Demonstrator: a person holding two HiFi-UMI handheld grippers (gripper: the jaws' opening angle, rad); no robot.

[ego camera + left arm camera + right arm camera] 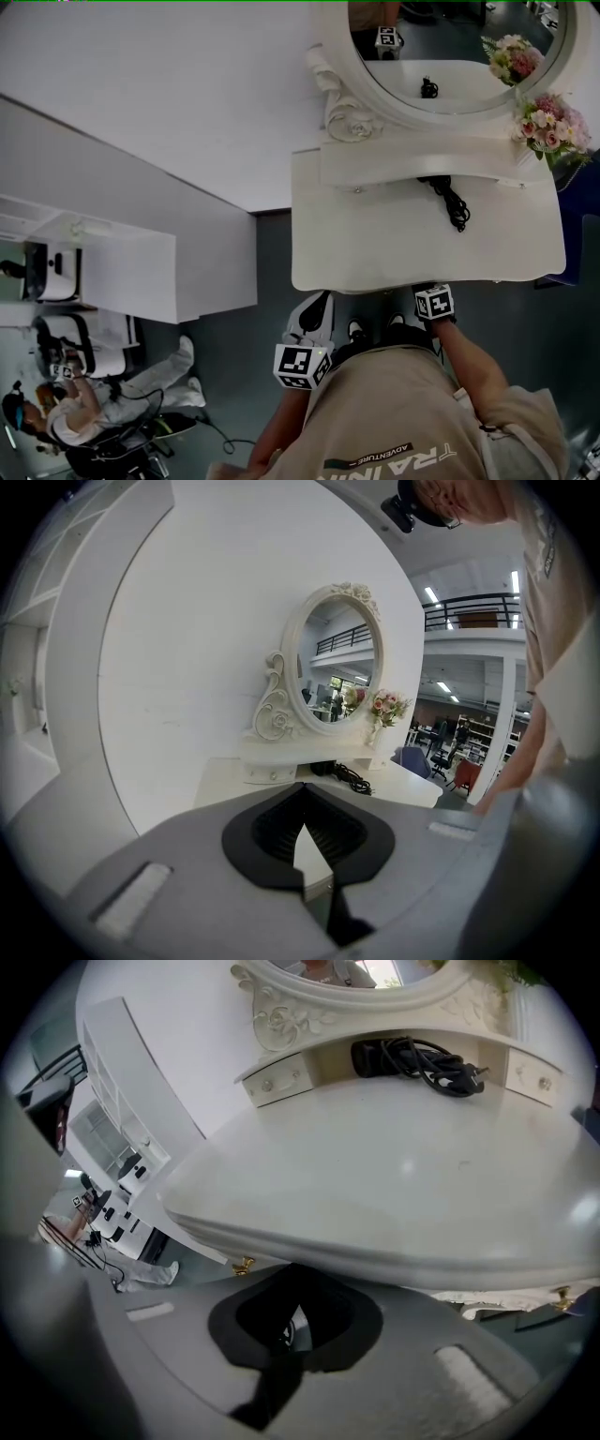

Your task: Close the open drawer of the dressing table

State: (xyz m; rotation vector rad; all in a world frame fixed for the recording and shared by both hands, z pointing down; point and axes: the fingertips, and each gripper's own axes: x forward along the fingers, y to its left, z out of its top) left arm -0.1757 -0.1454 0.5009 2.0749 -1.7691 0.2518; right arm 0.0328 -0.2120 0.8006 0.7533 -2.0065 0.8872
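The white dressing table (375,253) stands against the wall with an oval mirror (450,47) on it. In the right gripper view I am tucked under its overhanging top (394,1176). A strip of the front below (511,1305) shows there, with gold knobs (244,1265) at left and right. The drawer itself is hidden by the overhang. My right gripper (295,1321) is shut, its tips at the table's front edge (429,291). My left gripper (314,314) hangs lower and left of it, away from the table, shut and holding nothing (302,832).
A black cable (450,199) lies on the tabletop by the mirror base, and pink flowers (553,122) stand at its right. A white partition wall (169,112) runs left of the table. A person (84,412) sits on the floor at lower left.
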